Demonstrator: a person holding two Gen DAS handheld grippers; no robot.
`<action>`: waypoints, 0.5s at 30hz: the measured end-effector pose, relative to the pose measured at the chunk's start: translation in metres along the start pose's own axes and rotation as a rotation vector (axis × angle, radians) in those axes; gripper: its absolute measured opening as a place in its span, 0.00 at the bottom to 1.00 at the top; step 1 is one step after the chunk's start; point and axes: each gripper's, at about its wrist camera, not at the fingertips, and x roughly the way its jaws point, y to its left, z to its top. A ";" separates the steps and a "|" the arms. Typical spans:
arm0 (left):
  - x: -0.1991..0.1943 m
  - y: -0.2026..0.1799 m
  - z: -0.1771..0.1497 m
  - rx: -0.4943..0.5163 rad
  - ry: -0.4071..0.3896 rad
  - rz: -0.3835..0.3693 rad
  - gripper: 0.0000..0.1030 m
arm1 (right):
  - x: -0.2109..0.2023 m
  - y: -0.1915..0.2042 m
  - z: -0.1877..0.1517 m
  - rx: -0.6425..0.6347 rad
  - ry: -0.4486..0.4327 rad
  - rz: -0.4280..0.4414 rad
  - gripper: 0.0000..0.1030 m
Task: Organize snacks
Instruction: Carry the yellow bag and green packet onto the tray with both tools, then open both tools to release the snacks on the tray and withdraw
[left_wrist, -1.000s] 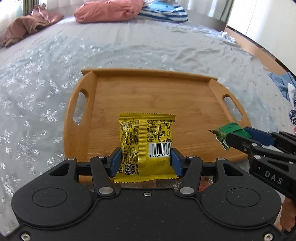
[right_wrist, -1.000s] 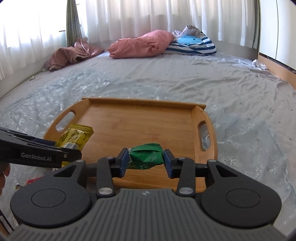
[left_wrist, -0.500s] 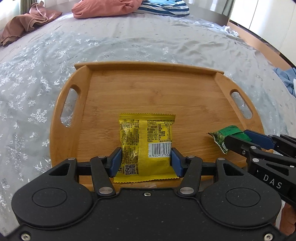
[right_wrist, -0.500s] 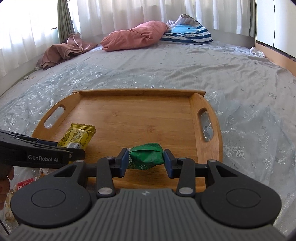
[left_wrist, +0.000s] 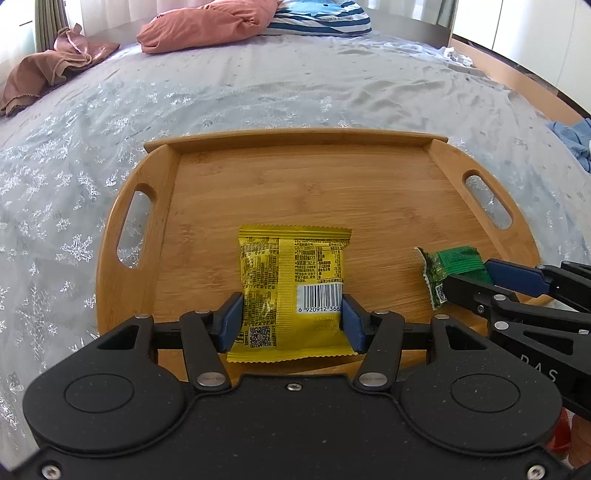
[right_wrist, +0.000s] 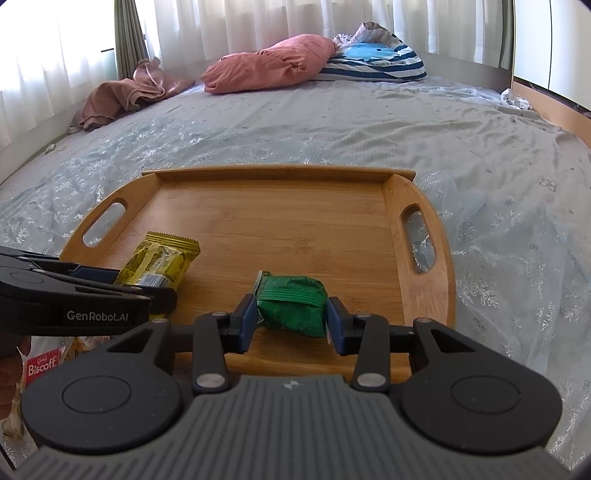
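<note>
Both tongs are loaded here. The left tongs (left_wrist: 291, 323) are clamped on a yellow snack packet (left_wrist: 293, 291), blue pads pressed against its two sides near the bottom edge, back side up so the barcode and QR code show. The packet sits over the near-middle part of the wooden tray (left_wrist: 306, 184), sticking forward from the pads. Can't tell if it's touching the wood or held just above it.

The right tongs (right_wrist: 291, 319) are squeezed on a crumpled green snack wrapper (right_wrist: 291, 304), held over the tray's (right_wrist: 280, 221) near edge, toward the right-hand handle. In the left wrist view the green wrapper (left_wrist: 452, 264) pokes out from the right tongs (left_wrist: 476, 277) just beside the yellow packet, not touching it.

The tray rests on a bed (right_wrist: 369, 125) with a pale snowflake-print cover. Pink pillow (right_wrist: 269, 62) and a striped blue one (right_wrist: 373, 61) sit at the far end, brownish cloth (right_wrist: 125, 92) by the curtains. A red Biscoff pack (right_wrist: 42, 365) peeks out at lower left.
</note>
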 end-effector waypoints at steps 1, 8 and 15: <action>0.000 -0.001 0.000 0.003 -0.003 0.005 0.52 | 0.000 0.000 0.000 -0.001 0.000 0.001 0.44; 0.002 -0.001 0.000 0.003 -0.014 0.015 0.52 | 0.000 0.000 -0.001 0.006 -0.001 0.002 0.44; -0.009 0.004 -0.002 -0.053 -0.044 -0.015 0.78 | -0.009 -0.004 -0.001 0.049 -0.045 0.037 0.60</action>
